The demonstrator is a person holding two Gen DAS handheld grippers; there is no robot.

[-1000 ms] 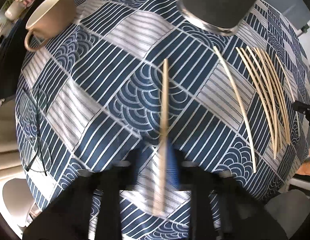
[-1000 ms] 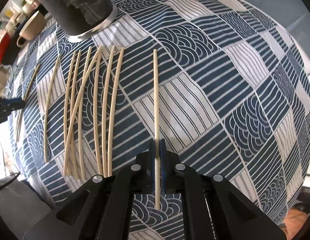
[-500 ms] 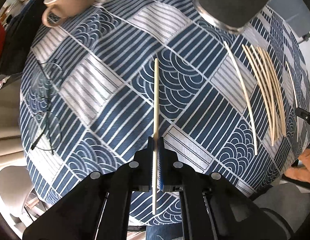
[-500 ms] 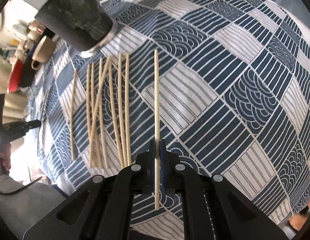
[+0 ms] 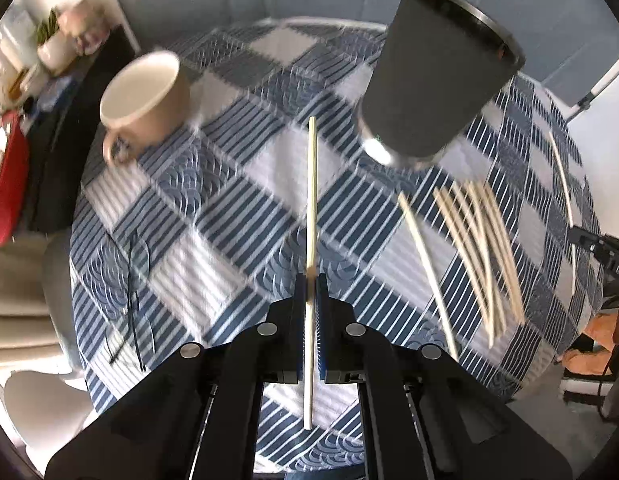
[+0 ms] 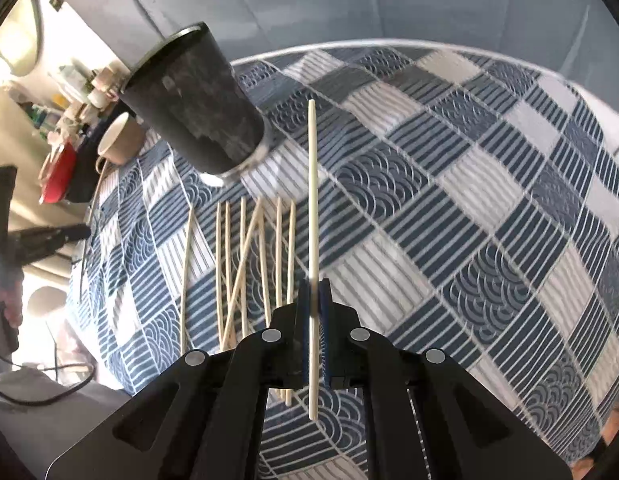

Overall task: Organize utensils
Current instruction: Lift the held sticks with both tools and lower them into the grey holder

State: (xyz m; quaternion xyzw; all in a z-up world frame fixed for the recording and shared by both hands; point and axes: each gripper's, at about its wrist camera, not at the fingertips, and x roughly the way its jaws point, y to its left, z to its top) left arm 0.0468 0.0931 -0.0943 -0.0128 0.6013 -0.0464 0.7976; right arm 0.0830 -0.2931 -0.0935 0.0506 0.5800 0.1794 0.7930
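Observation:
My left gripper (image 5: 310, 284) is shut on a pale wooden chopstick (image 5: 312, 196) and holds it above the table, its tip pointing away from me. A dark grey metal-rimmed cup (image 5: 433, 80) stands to the upper right of that tip. My right gripper (image 6: 315, 286) is shut on another chopstick (image 6: 312, 184), also lifted off the cloth. The same dark cup (image 6: 197, 104) is up and left of its tip. Several loose chopsticks (image 6: 245, 264) lie on the cloth left of the right gripper; they also show in the left wrist view (image 5: 477, 252).
A round table has a blue-and-white patterned cloth (image 6: 469, 208). A beige mug (image 5: 145, 100) stands at the far left. Glasses (image 5: 133, 280) lie near the left edge. A red object (image 5: 7, 184) sits on a dark side surface. The other gripper (image 6: 41, 236) shows at the left.
Both grippers have risen and tilted up with their chopsticks, so the cup now shows whole and the room behind appears. Both stay shut.

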